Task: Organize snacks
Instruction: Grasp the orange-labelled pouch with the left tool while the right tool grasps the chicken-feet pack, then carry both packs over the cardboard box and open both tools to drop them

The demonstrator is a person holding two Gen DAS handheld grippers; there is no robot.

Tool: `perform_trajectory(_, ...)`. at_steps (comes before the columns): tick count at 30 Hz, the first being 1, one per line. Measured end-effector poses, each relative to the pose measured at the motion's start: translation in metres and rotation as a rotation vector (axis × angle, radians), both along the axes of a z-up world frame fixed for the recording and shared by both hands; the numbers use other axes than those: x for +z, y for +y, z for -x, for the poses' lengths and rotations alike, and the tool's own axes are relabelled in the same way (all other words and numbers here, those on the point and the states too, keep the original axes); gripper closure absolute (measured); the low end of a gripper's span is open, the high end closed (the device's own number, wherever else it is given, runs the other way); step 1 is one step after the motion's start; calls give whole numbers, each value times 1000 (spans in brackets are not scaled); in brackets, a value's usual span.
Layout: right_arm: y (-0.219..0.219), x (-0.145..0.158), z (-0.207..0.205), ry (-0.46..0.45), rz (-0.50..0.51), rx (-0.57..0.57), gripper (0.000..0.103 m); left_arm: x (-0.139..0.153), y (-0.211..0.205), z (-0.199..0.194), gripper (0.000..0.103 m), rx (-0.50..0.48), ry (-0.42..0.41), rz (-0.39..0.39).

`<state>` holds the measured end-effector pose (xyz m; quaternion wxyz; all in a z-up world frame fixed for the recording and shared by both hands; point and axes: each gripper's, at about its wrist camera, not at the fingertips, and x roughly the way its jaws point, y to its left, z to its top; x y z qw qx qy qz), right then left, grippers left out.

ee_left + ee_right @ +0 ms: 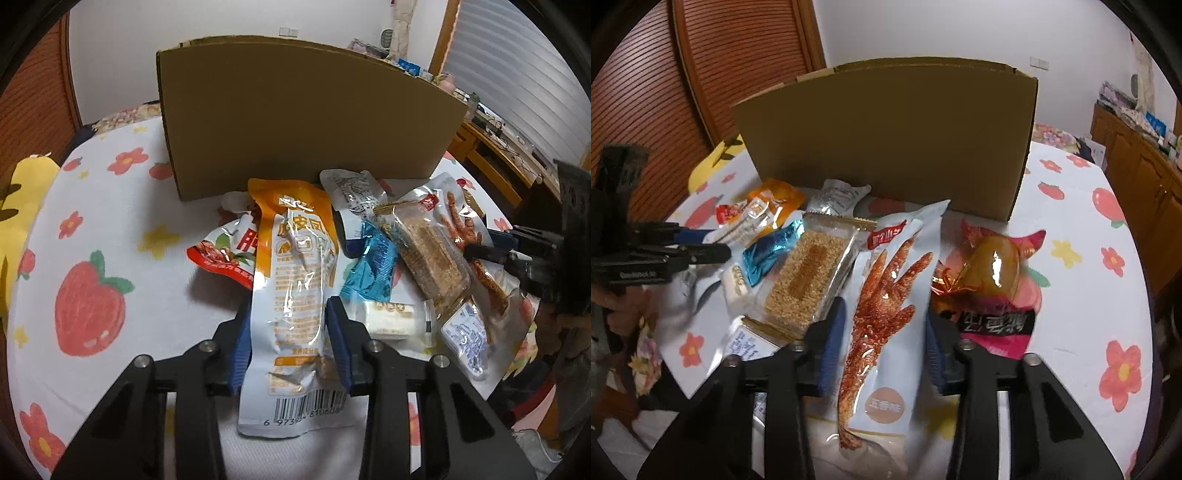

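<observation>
An orange-and-white snack packet (295, 280) lies lengthwise between the blue pads of my left gripper (290, 314), which press on both its sides. In the right wrist view a pale packet showing a red chicken foot (886, 302) sits between the pads of my right gripper (882, 317), which is shut on it. The other snacks are piled between the two: a red packet (221, 254), a teal-wrapped piece (369, 266), a sesame bar (432, 258) and a small white pack (391, 321). A brown cardboard box (295, 118) stands upright just behind them.
A pink packet with a brown egg (993, 280) lies right of the chicken-foot packet. The cloth (110, 229) under everything is white with strawberries and flowers. A yellow plush (22, 206) lies at the left edge. Wooden furniture (498, 147) stands at the right.
</observation>
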<state>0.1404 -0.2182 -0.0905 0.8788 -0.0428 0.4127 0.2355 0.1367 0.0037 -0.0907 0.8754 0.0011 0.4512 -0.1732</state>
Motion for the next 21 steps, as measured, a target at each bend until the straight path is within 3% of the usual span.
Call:
perform_trajectory(1,-2,3,2,-16,-10,-1,87,1,0,2,69,-3,-8,4)
perform_trajectory(4,-7,15,4,-15,-58,3,96,4,-2,7,70,-6,-30,1)
perform_trajectory(7,-6,15,4,-15,-49,6,96,7,-6,16,70,-6,-72,-23)
perform_trajectory(14,-13,21,5,-23,-92,-11,100,18,-3,32,70,14,-132,10)
perform_trajectory(21,-8,27,13,-54,-65,-4,103,34,0,41,70,33,-201,29)
